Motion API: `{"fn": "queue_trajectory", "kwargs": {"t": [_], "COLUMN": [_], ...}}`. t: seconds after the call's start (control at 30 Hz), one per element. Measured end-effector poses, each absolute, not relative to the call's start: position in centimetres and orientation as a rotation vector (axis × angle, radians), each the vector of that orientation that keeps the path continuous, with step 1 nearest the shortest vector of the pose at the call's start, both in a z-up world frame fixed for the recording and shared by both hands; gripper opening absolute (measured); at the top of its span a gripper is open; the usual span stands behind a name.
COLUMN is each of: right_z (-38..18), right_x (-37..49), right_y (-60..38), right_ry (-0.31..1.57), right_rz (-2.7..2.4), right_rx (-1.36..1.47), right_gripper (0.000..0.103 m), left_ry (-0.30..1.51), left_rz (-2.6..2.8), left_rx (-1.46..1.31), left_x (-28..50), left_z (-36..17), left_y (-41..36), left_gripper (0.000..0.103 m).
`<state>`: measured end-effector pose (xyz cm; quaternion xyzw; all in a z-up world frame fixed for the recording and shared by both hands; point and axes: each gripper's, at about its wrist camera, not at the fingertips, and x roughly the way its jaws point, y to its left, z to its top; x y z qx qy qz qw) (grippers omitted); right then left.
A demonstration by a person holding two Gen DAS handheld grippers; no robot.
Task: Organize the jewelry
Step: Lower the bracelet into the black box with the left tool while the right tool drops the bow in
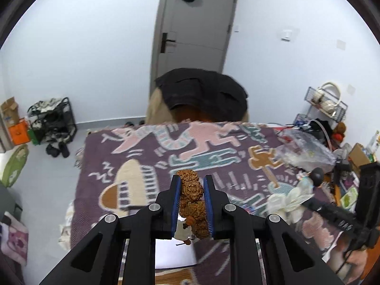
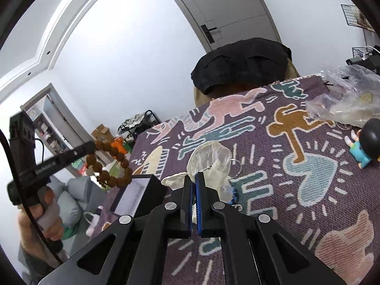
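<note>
While my L gripper (image 1: 192,185) has its blue pads clamped on the bead bracelet (image 1: 192,199), the loop hangs lifted off the table, with the open box (image 2: 136,194) just below and beside it in the R view. R gripper (image 2: 193,178) has its jaws nearly together on a thin fold of the clear plastic bag (image 2: 210,159); I judge it pinched, and a small ring and pin show at the bag's edge.

Step in hand, as I read it: bracelet goes into the box. To do it well:
- bring L down over the white interior before letting go, so the loop doesn't catch the box wall
- lower till the bottom beads rest inside, then widen the jaws slowly; the strand is limp and will collapse in a heap
- keep R and the bag apart from the box mouth

Materials/shapes:
- beads: brown, rough, deeply wrinkled, seed-like, roundish; should grip well on ribbed pads. One small tan tassel or charm hangs near the white part under the jaws; can't tell exactly what.
- box: black outside, white lining, square, rigid walls.
- bag: thin, crinkly, translucent.
- tablecloth (image 1: 142,156): woven, purple w/ pink, teal, tan figures; soft, likely to snag.
- figurine (image 2: 363,147) w/ dark round head, lying well apart on the right.
</note>
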<state>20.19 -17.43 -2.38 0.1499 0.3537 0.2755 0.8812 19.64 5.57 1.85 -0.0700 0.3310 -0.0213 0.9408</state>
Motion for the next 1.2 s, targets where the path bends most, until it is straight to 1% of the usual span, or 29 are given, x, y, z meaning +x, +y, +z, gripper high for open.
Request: {"fn": "queue_trajectory", "kwargs": {"t": [0.43,0.63,0.67,0.7,0.73,0.77,0.8,0.87,1.2], "right_z": [-2.5,-2.4,-2.3,-2.3,-2.2,-2.1,-2.1,-2.0,-1.9], "right_x": [19.9,19.8,19.8,19.7,19.7,19.6,19.6,19.6,19.9], "right_y": [-14.3,-12.5,-12.1,-11.5,-11.1,-10.6,-10.2,-9.2,-3.0], "right_ry": [0.753,0.763,0.764,0.765,0.766,0.767,0.769,0.771,0.805], "right_rz": [0.606,0.624,0.630,0.637,0.643,0.651,0.658,0.675,0.760], "right_rx": [0.274,0.251,0.246,0.239,0.234,0.229,0.226,0.218,0.168], "right_gripper": [0.004,0.004,0.004,0.004,0.004,0.004,0.004,0.004,0.004], "left_ry": [0.791,0.849,0.853,0.848,0.838,0.818,0.787,0.745,0.707], "left_rz": [0.038,0.000,-0.015,-0.028,-0.034,-0.037,-0.030,-0.010,0.051], "left_rx": [-0.131,-0.193,-0.212,-0.228,-0.236,-0.243,-0.245,-0.250,-0.310], "left_x": [19.9,20.7,20.7,20.6,20.5,20.1,19.7,18.8,15.9], "left_z": [-3.9,-5.5,-5.5,-5.4,-5.2,-4.9,-4.5,-3.8,-2.8], "left_y": [8.8,9.0,9.0,9.1,9.1,9.2,9.5,10.1,14.0], "left_gripper": [0.020,0.022,0.027,0.039,0.048,0.065,0.074,0.075,0.075]}}
